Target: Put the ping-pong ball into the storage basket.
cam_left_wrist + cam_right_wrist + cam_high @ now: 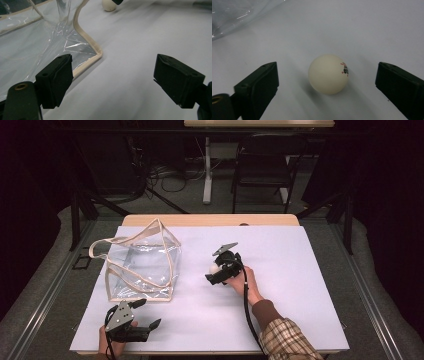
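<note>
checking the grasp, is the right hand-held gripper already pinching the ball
No, in the right gripper view the white ball sits on the table between the right hand-held gripper jaws with clear gaps on both sides.

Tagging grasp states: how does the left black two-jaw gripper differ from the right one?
The left gripper has bare white table between its jaws; the right gripper straddles a small cream-white ball, pads clear of it. The left sits by a corner of the clear plastic bag with beige trim; the right is mid-table. Both stand open.
</note>
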### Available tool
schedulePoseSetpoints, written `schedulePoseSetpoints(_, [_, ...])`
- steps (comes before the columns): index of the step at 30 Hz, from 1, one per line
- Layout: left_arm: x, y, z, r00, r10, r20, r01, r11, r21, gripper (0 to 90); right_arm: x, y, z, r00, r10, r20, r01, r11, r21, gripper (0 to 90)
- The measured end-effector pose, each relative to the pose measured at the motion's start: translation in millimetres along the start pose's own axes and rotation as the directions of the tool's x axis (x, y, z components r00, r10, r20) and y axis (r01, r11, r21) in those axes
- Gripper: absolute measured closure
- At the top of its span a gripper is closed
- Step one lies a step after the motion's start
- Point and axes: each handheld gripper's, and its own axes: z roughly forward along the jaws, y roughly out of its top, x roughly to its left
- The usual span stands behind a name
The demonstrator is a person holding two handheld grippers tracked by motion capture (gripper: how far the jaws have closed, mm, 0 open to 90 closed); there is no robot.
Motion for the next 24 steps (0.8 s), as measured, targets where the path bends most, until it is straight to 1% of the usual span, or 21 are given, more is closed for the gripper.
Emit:
schedulePoseSetpoints(1, [0.1,0.0,-0.1,1.0000,0.000,0.000,0.000,1.0000,0.000,16.0,-0.1,-0.3,1.6,1.0000,-0.001,0.000,0.001,1.000,-0.006,7.5])
schedulePoseSetpoints(2, [0.1,0.0,-0.1,1.0000,0.000,-0.001,0.000,1.0000,0.000,16.0,-0.1,-0.3,2.6,1.0000,0.002,-0.001,-0.002,1.000,0.002,9.5])
schedulePoseSetpoints(3, [0.1,0.0,-0.1,1.0000,0.000,0.000,0.000,1.0000,0.000,16.0,-0.3,-0.3,3.6,1.0000,-0.002,0.008,0.001,1.000,0.013,14.8])
schedulePoseSetpoints(4, [0.1,-0.1,-0.1,1.0000,0.000,0.000,0.000,1.0000,0.000,16.0,0.0,-0.5,4.9,0.9999,0.007,0.012,-0.007,1.000,0.017,16.1])
schedulePoseSetpoints(5, [0.1,-0.1,0.0,1.0000,-0.001,0.000,0.001,1.0000,-0.001,16.0,-0.2,-0.9,6.5,0.9998,0.005,0.017,-0.005,1.000,0.019,16.5])
schedulePoseSetpoints(7, [0.2,-0.1,0.1,1.0000,0.000,0.001,0.000,1.0000,0.000,16.0,-0.5,-1.4,8.5,0.9996,0.011,0.024,-0.012,1.000,0.027,21.9])
schedulePoseSetpoints(10, [0.3,-0.1,0.0,1.0000,-0.001,0.003,0.001,1.0000,-0.002,16.0,-1.1,-1.8,10.2,0.9996,0.007,0.027,-0.008,0.999,0.033,26.1])
schedulePoseSetpoints(11, [0.4,-0.1,-0.2,1.0000,0.000,0.002,0.000,1.0000,-0.004,16.0,-1.4,-1.9,10.7,0.9995,0.006,0.031,-0.007,0.999,0.034,29.2])
schedulePoseSetpoints(12, [0.5,-0.2,-0.3,1.0000,-0.002,0.001,0.002,1.0000,-0.004,16.0,-1.4,-1.9,10.7,0.9995,0.006,0.031,-0.007,0.999,0.034,29.2])
schedulePoseSetpoints(14, [0.8,-0.3,-0.4,1.0000,-0.003,0.000,0.003,1.0000,-0.004,16.0,-1.4,-1.9,11.0,0.9996,-0.001,0.030,0.000,1.000,0.026,32.4])
schedulePoseSetpoints(15, [0.8,-0.3,-0.3,1.0000,-0.003,0.000,0.003,1.0000,-0.004,16.0,-1.2,-1.5,10.2,0.9994,-0.003,0.036,0.002,0.999,0.033,33.5])
schedulePoseSetpoints(18, [0.6,-0.2,0.0,1.0000,-0.002,0.001,0.002,1.0000,-0.003,16.0,-1.7,-2.0,11.2,0.9995,-0.006,0.029,0.005,1.000,0.027,37.8])
schedulePoseSetpoints(19, [0.6,-0.2,0.0,1.0000,-0.002,0.002,0.002,1.0000,-0.004,16.0,-2.1,-2.1,11.2,0.9996,-0.006,0.026,0.005,0.999,0.040,38.6])
schedulePoseSetpoints(20, [0.7,-0.2,0.0,1.0000,-0.002,0.002,0.002,1.0000,-0.004,16.0,-2.3,-2.5,11.9,0.9997,-0.006,0.025,0.005,0.999,0.041,39.3])
schedulePoseSetpoints(22, [0.7,-0.3,0.0,1.0000,-0.002,0.001,0.002,1.0000,-0.003,16.0,-2.7,-3.0,12.4,0.9998,-0.005,0.018,0.004,0.999,0.042,42.7])
schedulePoseSetpoints(24, [0.8,-0.3,-0.1,1.0000,-0.002,0.001,0.002,1.0000,-0.004,16.0,-3.0,-3.3,13.0,0.9999,-0.005,0.015,0.004,0.999,0.044,48.4])
